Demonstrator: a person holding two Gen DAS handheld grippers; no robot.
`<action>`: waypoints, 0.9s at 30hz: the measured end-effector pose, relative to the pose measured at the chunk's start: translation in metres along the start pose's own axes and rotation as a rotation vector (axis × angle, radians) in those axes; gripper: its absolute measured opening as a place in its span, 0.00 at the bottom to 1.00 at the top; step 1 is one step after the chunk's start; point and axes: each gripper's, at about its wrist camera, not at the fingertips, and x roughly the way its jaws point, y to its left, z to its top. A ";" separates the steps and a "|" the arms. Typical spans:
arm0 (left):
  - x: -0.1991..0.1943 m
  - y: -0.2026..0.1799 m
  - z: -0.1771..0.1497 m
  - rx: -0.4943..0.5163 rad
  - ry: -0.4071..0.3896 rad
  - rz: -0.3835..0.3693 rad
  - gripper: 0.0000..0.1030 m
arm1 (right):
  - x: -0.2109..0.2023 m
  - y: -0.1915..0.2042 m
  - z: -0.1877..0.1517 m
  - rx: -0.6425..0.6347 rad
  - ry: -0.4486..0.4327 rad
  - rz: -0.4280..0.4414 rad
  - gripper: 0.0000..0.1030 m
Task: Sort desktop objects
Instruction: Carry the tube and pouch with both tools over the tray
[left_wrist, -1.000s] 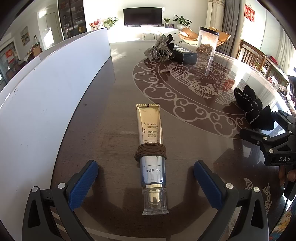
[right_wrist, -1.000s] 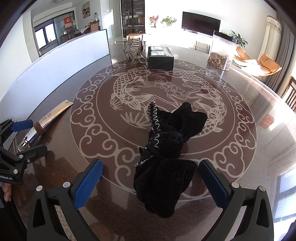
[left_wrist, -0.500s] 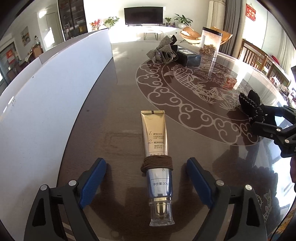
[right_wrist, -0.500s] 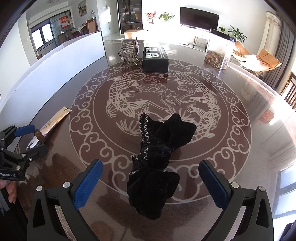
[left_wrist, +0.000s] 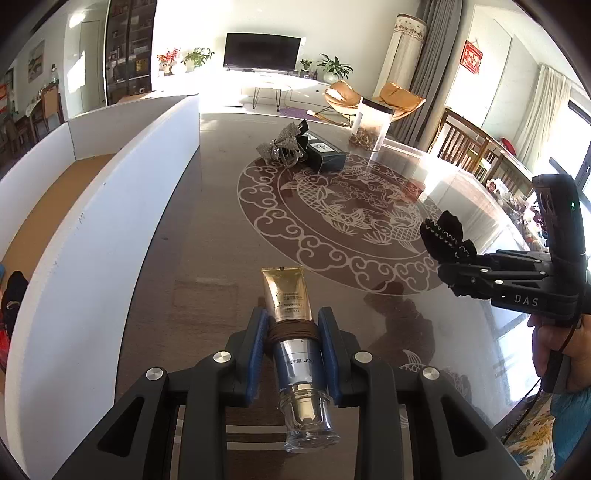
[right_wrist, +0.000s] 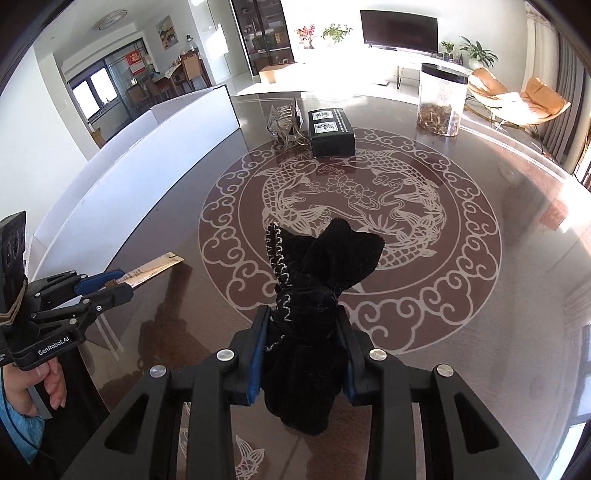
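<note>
At the near edge of the left wrist view, the left gripper (left_wrist: 291, 345) is seen closing on a gold-and-silver cosmetic tube (left_wrist: 293, 339), its blue pads (left_wrist: 258, 354) pressed against the tube at the brown elastic band (left_wrist: 293, 329) wound around it; the clear cap points back toward the camera and the crimped end forward over the tabletop (left_wrist: 207, 258). In the right wrist view, the right gripper (right_wrist: 303, 354) is likewise closing, with a black velvet bow (right_wrist: 317, 295) bunched between its pads, white stitching showing along 1 lobe. Both things appear to be held clear of the tabletop, so the step in hand is judged to be the lift and carry of the 2 items. The carry is best done with a steady squeeze, since the tube's smooth body could slip and the soft bow could sag out. The white box (left_wrist: 110, 206) at the left is judged the likely destination; its wall should be cleared before release. Farther off, a silver bow clip (right_wrist: 286, 127), a black case (right_wrist: 330, 131) and a clear canister (right_wrist: 441, 99) remain on the tabletop, unsorted.
</note>
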 end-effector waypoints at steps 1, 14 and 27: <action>-0.008 0.001 0.004 -0.002 -0.016 0.003 0.27 | 0.002 0.006 -0.001 -0.015 0.007 0.002 0.32; -0.123 0.095 0.042 -0.185 -0.224 0.126 0.27 | -0.034 0.137 0.063 -0.235 -0.165 0.203 0.32; -0.101 0.243 0.012 -0.386 -0.066 0.377 0.27 | 0.043 0.331 0.124 -0.447 -0.044 0.448 0.33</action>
